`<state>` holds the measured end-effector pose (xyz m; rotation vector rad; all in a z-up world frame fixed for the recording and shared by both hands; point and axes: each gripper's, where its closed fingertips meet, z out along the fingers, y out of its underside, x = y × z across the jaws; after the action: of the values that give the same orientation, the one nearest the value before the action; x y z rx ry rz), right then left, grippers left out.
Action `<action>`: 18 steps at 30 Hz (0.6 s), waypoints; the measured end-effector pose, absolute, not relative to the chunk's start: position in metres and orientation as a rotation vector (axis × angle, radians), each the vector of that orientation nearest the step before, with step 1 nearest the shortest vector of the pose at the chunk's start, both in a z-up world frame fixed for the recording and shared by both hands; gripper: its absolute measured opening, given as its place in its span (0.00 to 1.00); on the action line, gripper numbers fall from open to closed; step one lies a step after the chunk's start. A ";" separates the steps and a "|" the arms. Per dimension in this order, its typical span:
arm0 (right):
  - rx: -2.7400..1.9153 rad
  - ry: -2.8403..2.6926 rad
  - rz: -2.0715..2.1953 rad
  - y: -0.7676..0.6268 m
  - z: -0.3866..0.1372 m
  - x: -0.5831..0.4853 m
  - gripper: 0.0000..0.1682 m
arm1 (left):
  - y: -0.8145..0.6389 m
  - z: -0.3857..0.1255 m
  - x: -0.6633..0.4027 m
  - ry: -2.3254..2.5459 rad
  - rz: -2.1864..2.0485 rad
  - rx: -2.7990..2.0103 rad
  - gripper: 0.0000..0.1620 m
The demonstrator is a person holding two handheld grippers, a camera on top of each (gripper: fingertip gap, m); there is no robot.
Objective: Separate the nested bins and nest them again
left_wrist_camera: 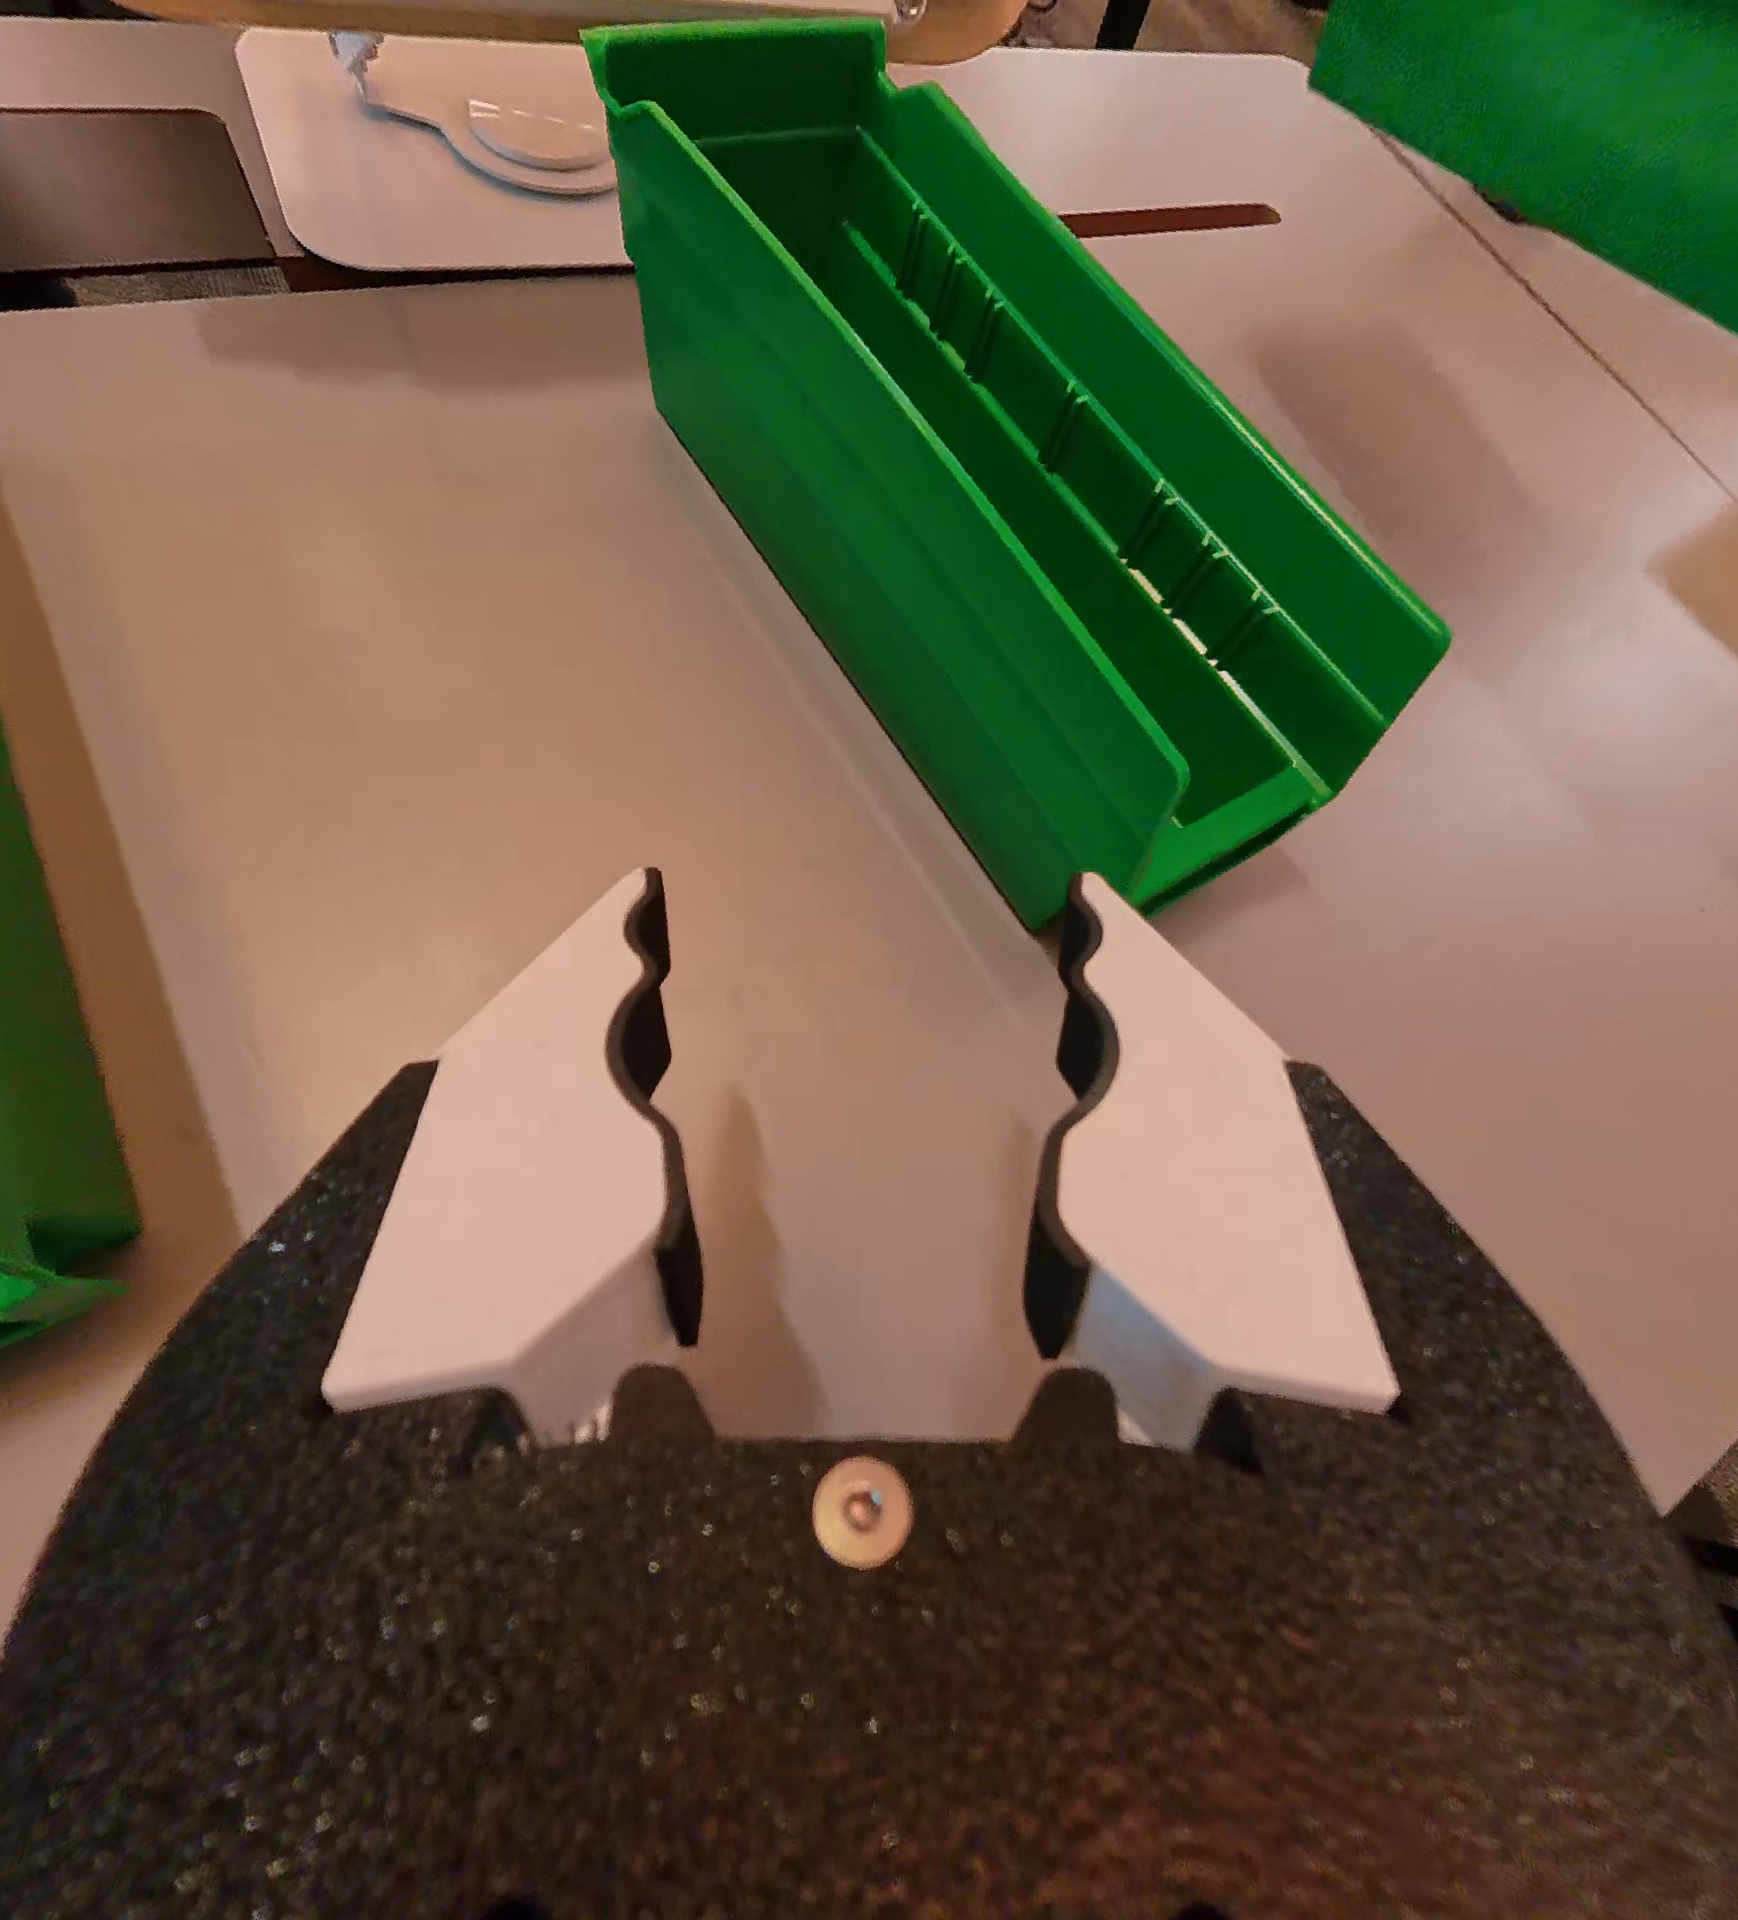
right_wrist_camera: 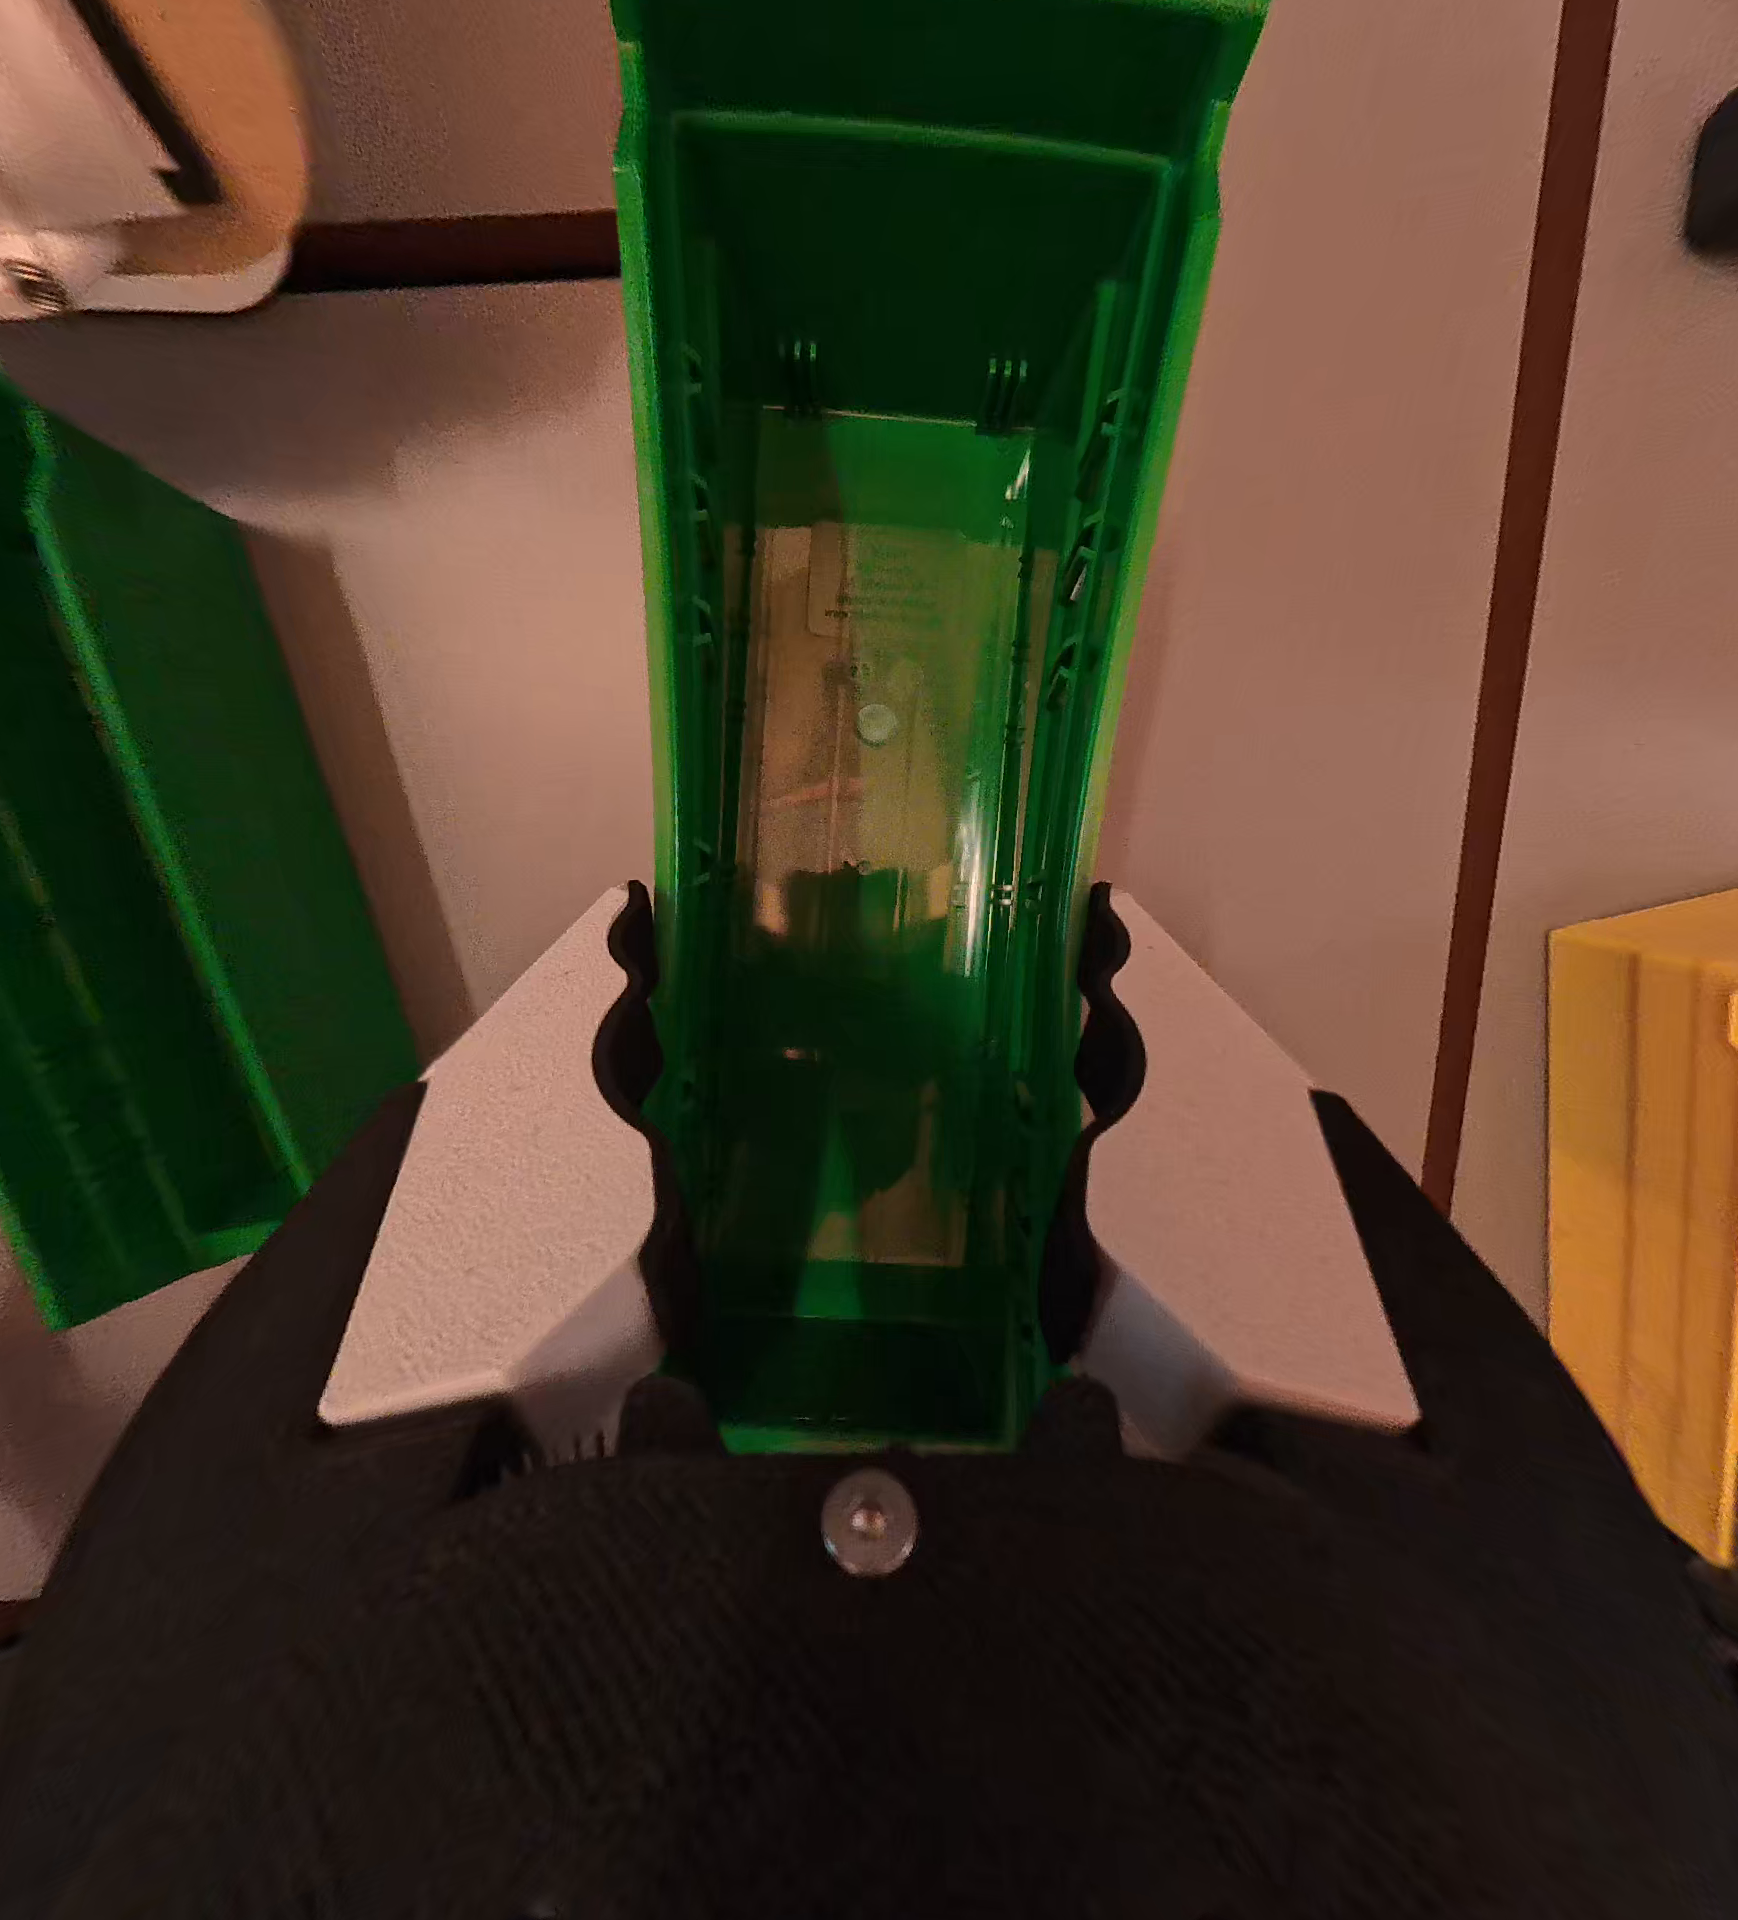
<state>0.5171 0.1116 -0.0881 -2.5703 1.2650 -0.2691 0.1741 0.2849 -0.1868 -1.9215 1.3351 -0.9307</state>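
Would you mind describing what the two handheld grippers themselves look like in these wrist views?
Both share one design. The left gripper has a rough, speckled black body, two wedge-shaped white fingers lined with wavy black pads, and a silver screw with washer at the centre. The right gripper matches, though its black body looks smoother, with fine ridged lines. No cables, sleeves or hands show.

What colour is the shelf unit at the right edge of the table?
Yellow. The shelf unit shows best in the right wrist view; the left wrist view catches only a sliver.
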 end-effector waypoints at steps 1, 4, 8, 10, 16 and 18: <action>-2.565 1.276 -0.255 0.106 -0.099 0.522 0.49 | 0.285 -0.189 0.174 1.340 -0.920 -1.925 0.46; -2.548 1.312 -0.222 0.091 -0.130 0.537 0.49 | 0.285 -0.195 0.176 1.340 -0.902 -1.947 0.46; -2.531 1.323 -0.214 0.078 -0.155 0.556 0.50 | 0.282 -0.201 0.180 1.352 -0.870 -1.963 0.46; -2.523 1.322 -0.219 0.074 -0.162 0.563 0.50 | 0.280 -0.202 0.183 1.358 -0.854 -1.965 0.46; -2.527 1.272 -0.209 0.072 -0.183 0.573 0.51 | 0.271 -0.208 0.194 1.379 -0.828 -1.970 0.46; -2.536 1.265 -0.197 0.070 -0.191 0.573 0.52 | 0.269 -0.211 0.195 1.385 -0.820 -1.974 0.46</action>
<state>0.5732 0.0702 -0.1912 -2.5360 1.2647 -0.1969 0.1952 0.2692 -0.2108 -1.9736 1.3851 -0.8198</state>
